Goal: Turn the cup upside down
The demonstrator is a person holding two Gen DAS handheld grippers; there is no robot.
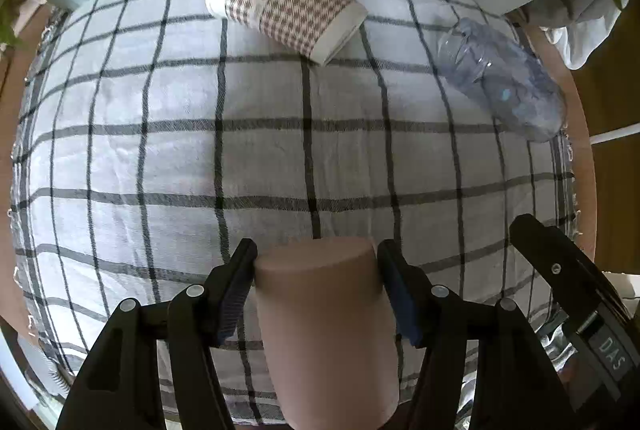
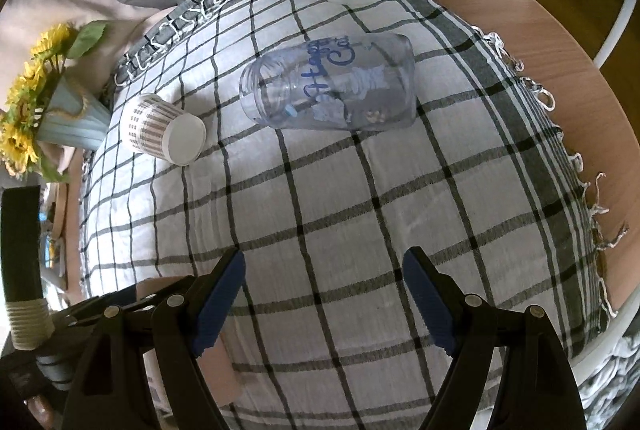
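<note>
Two grippers in play; only one is loaded. Left gripper [image 1: 316, 262] is clamped on the plain pinkish-brown cylindrical cup [image 1: 326, 330], blue pads [image 1: 234, 294] pressed to both sides near its closed end, which points away from the gripper over the black-and-white checked cloth [image 1: 160, 158]. Whether the cup touches the cloth or is lifted cannot be told. Judged from this: grasp done; final upside-down placement and release not confirmed. Right gripper [image 2: 324, 270] hangs with fingers well apart, holding nothing, over bare cloth. Ahead of the left gripper lies a houndstooth-patterned paper cup [image 1: 286, 6] on its side; ahead and to its right, a clear plastic tumbler with blue lettering [image 2: 332, 86], also on its side.
</note>
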